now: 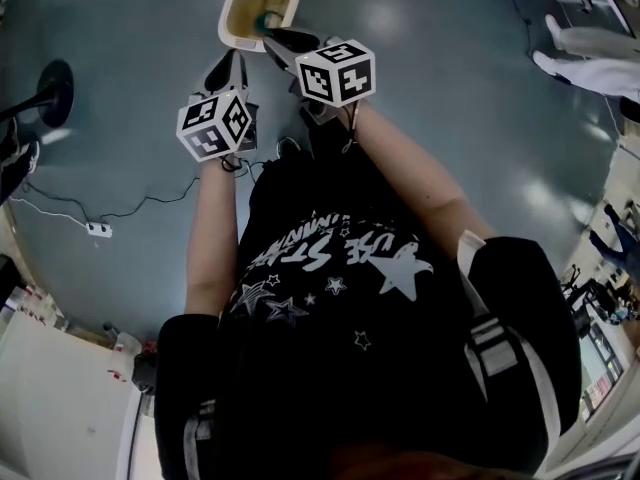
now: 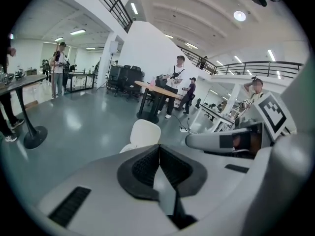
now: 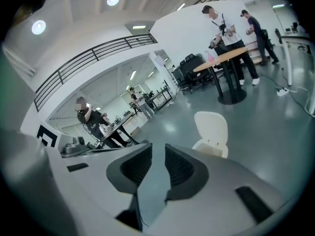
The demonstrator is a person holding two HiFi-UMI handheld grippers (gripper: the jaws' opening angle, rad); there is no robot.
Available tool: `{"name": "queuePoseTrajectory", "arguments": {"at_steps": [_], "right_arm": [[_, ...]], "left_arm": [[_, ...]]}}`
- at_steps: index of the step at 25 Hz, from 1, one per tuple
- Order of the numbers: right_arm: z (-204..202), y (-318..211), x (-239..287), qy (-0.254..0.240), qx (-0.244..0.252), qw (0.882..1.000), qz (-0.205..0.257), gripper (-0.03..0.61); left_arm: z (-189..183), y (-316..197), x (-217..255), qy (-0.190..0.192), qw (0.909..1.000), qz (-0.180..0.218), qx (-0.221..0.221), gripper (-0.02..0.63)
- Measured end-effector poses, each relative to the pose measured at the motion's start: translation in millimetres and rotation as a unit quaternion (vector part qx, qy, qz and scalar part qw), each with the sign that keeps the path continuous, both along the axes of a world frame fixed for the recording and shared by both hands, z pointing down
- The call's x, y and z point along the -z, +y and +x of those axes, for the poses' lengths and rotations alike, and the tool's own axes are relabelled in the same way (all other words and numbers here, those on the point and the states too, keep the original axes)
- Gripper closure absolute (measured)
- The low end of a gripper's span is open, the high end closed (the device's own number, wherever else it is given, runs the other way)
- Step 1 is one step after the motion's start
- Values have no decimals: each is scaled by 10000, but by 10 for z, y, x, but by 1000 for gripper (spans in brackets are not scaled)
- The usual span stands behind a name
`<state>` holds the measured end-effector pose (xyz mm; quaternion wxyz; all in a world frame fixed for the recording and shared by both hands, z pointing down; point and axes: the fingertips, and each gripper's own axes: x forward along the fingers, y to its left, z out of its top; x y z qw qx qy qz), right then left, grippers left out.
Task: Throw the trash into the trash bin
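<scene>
Locate greenish trash (image 1: 267,18), seemingly inside open trash bin (image 1: 230,18). Verify left gripper (image 2: 158,146) fingers clenched on nothing, right gripper (image 3: 158,146) fingers slightly released, empty. Treat disposal as apparently complete; retract only.

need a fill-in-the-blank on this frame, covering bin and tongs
1. The bin stands on the ____.
2. Its lid is ____ (open or shut).
3. The left tongs are ____ (open or shut).
4. The right tongs hold ____.

Missing words: floor; open; shut; nothing.
</scene>
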<state>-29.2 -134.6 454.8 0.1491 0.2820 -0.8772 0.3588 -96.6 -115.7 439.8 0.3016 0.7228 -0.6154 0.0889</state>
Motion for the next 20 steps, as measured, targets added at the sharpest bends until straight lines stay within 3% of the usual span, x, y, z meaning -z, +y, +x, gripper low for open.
{"name": "queuePoseTrajectory", "arguments": {"at_steps": [12, 20], "right_arm": [[-60, 877, 170, -135, -222, 9994, 211, 489], [16, 1230, 434, -119, -442, 9957, 800, 523]], "left_arm": [[-215, 1039, 262, 86, 9994, 324, 29, 601], [-171, 1349, 468, 161, 9975, 639, -235, 601]]}}
